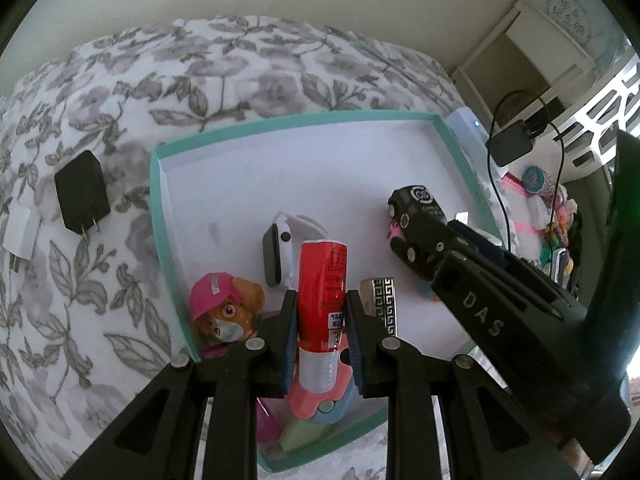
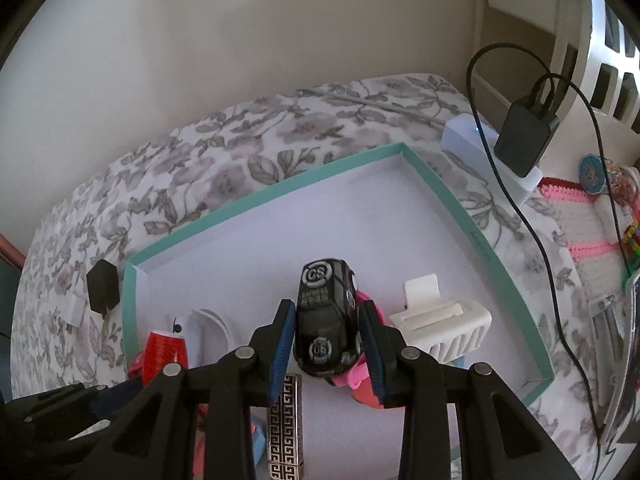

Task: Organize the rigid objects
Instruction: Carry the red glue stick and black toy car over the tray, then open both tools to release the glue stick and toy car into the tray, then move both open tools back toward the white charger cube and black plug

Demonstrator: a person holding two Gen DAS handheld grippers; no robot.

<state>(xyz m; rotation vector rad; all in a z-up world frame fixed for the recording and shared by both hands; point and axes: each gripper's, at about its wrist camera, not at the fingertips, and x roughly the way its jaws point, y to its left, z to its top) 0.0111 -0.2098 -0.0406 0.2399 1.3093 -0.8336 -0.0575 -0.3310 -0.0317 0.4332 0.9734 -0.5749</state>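
Shallow rectangular cardboard tray (image 1: pixel 154 184), teal rim, smooth white floor, set on a bed with a grey leaf-print cover (image 1: pixel 100 92). Contents and holders:

- Left claw (image 1: pixel 320 320): black jaws with ribbed blue pads, closed narrow on a red cylindrical stick with printed label and silver-white band (image 1: pixel 322 280), held upright over the tray's near end.
- Right claw (image 2: pixel 327 340): same build, jaws pressed to both flanks of a glossy black plastic toy car with silver round emblems (image 2: pixel 326 316), over the tray floor.
- Plastic puppy figure in a pink cap (image 1: pixel 224 308): rounded, lying at the tray's left wall.
- White smartwatch with dark rounded screen (image 1: pixel 280 248): on the tray floor behind the red stick.
- Silver rectangular case with black key-pattern engraving (image 2: pixel 285 432): flat, between the two claws.
- White plastic claw hair clip with long teeth (image 2: pixel 444 320): just right of the car.
- Black plug adapter, faceted block with two metal prongs (image 1: pixel 82 192): on the bed cover left of the tray.
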